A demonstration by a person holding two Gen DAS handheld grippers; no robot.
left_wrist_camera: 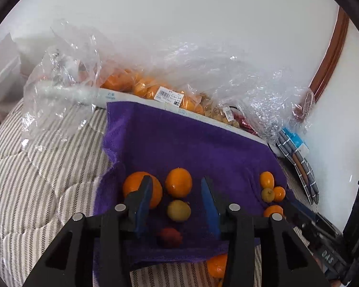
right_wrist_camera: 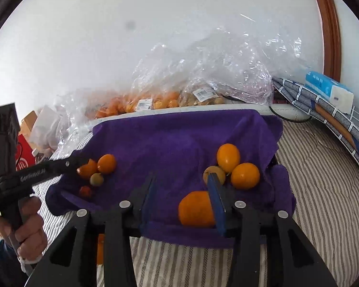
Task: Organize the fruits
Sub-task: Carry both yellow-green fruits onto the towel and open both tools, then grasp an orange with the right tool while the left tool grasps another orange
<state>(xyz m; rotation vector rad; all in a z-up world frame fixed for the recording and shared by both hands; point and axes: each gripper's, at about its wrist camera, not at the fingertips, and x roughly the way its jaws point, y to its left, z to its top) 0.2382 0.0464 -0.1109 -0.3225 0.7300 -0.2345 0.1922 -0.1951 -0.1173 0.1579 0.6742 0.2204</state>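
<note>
Fruits lie in two loose clusters on a purple terry towel (left_wrist_camera: 179, 143) spread over a grey-and-white striped quilt (left_wrist_camera: 36, 191), seemingly as a soft mat to stop round fruit rolling.

Left gripper (left_wrist_camera: 177, 189), black with blue pads, has its jaws spread and pinches nothing. Between them sit a round orange tangerine (left_wrist_camera: 178, 183), a small yellow-green round fruit (left_wrist_camera: 178, 211) and a small red bumpy fruit (left_wrist_camera: 170, 237), all resting on the towel. A larger orange (left_wrist_camera: 131, 186) lies just outside the left finger, partly hidden by it. This looks like one sorted group.

Right gripper (right_wrist_camera: 182, 186) also has its jaws parted around nothing. A large orange (right_wrist_camera: 196, 209) lies on the towel just inside its right finger; whether they touch cannot be told. Beyond that finger huddle an oval yellow-orange fruit (right_wrist_camera: 228, 157), a round orange one (right_wrist_camera: 245, 175) and a dull yellow one (right_wrist_camera: 210, 173), touching one another: likely a second group.

Farther out, clear crinkled plastic bags (right_wrist_camera: 203, 76) holding more oranges rest against the white wall, probably the source. A blue-and-white tissue pack (right_wrist_camera: 330, 91) sits on folded checked fabric (right_wrist_camera: 299, 95). One stray orange (left_wrist_camera: 216, 265) lies off the towel's near edge, on the quilt.
</note>
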